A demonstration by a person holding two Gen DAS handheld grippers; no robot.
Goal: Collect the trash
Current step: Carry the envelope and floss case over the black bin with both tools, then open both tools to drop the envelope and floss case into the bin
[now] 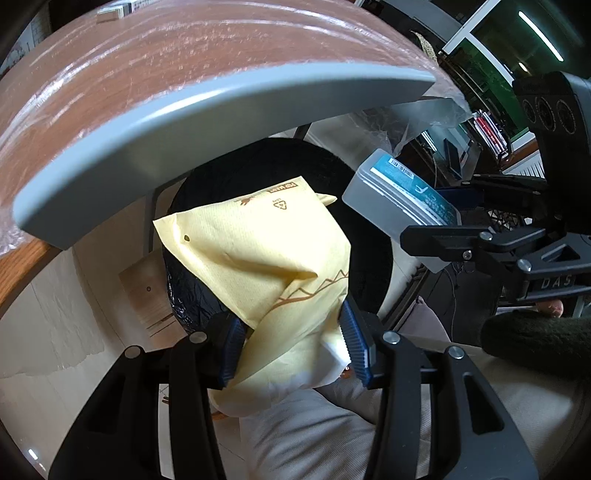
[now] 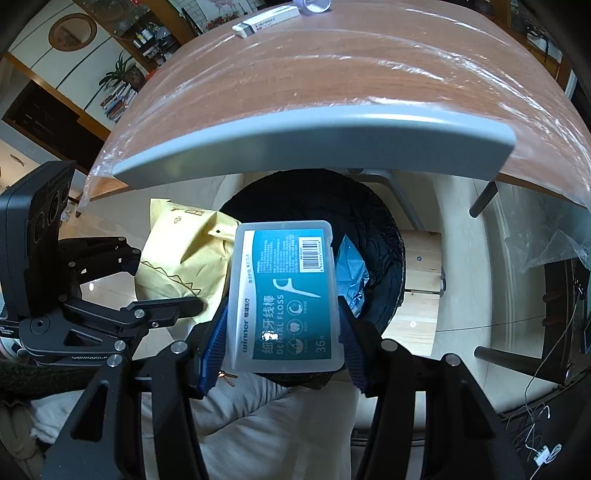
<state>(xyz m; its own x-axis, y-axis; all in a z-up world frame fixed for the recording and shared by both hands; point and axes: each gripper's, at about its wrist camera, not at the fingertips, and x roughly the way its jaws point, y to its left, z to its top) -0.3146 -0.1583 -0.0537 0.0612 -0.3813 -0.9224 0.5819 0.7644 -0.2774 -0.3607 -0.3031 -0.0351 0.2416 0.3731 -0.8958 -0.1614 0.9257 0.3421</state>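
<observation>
My left gripper [image 1: 291, 343] is shut on a crumpled yellow paper bag [image 1: 258, 251] and holds it over a bin lined with a black bag [image 1: 369, 258] on the floor below the table edge. My right gripper [image 2: 280, 343] is shut on a clear plastic dental floss box with a teal label [image 2: 284, 295], also above the bin [image 2: 380, 229]. The box shows in the left wrist view [image 1: 402, 199], held by the right gripper [image 1: 461, 218]. The yellow bag [image 2: 177, 258] and left gripper [image 2: 162, 284] show at the left of the right wrist view. A blue wrapper [image 2: 352, 269] lies in the bin.
A wooden table under clear plastic film [image 2: 332, 74] with a grey front edge [image 2: 314, 144] overhangs the bin. A white box [image 2: 266, 18] lies at its far side. A wooden stool [image 2: 421, 280] stands under the bin. Table legs [image 2: 484, 199] stand to the right. Beige trousers [image 2: 258, 424] are below.
</observation>
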